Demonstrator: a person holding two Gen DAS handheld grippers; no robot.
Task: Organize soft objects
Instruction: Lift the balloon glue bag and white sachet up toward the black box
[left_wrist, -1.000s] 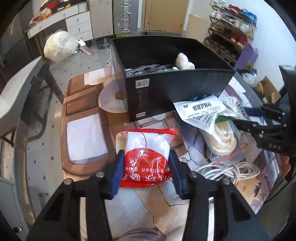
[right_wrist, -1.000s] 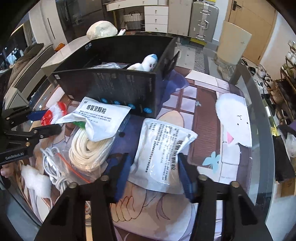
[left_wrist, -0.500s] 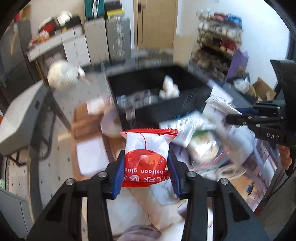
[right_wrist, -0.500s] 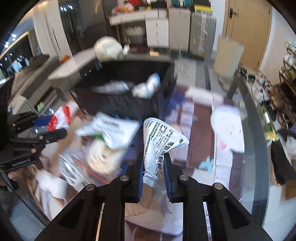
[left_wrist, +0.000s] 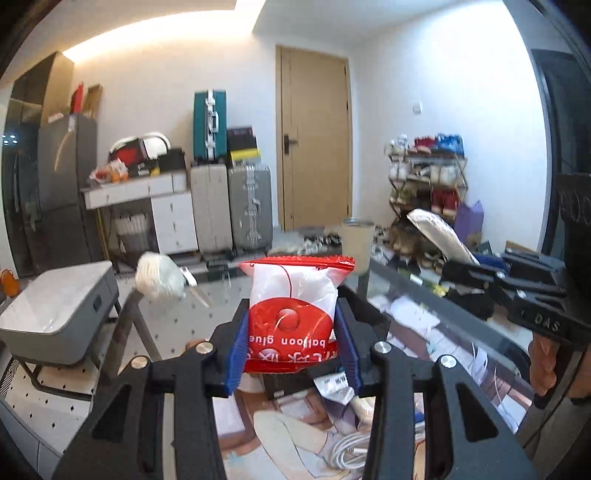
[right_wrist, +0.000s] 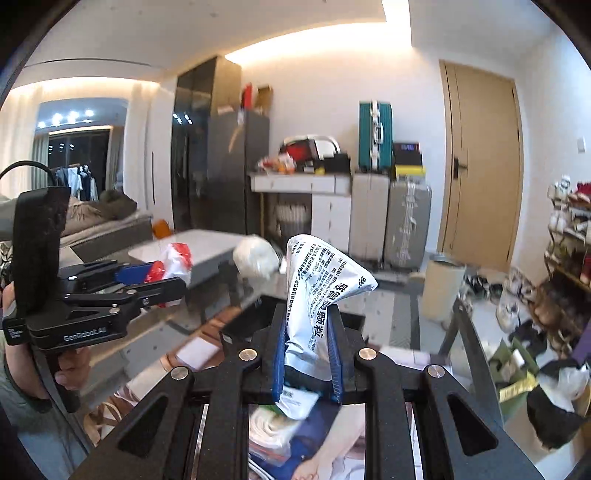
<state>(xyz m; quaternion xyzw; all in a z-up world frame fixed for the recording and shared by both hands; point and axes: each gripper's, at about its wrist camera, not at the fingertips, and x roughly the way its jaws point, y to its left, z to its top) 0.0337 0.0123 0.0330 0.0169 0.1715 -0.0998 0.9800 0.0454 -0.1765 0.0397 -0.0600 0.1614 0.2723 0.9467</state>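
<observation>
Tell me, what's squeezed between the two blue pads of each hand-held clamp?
In the left wrist view, the left gripper pinches a red and white packet. In the right wrist view, the right gripper pinches a crumpled white printed pouch.

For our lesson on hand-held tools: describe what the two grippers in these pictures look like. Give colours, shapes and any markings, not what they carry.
Both are matte black, angular frames with triangular cut-outs and silver round bolt heads. The left gripper and the right gripper each have two fingers faced with blue ribbed pads. White lettering on their sides reads "GenRobot.AI" on the left one and "DAS" on the right. A black cable loops above the left one's upright block.
</observation>
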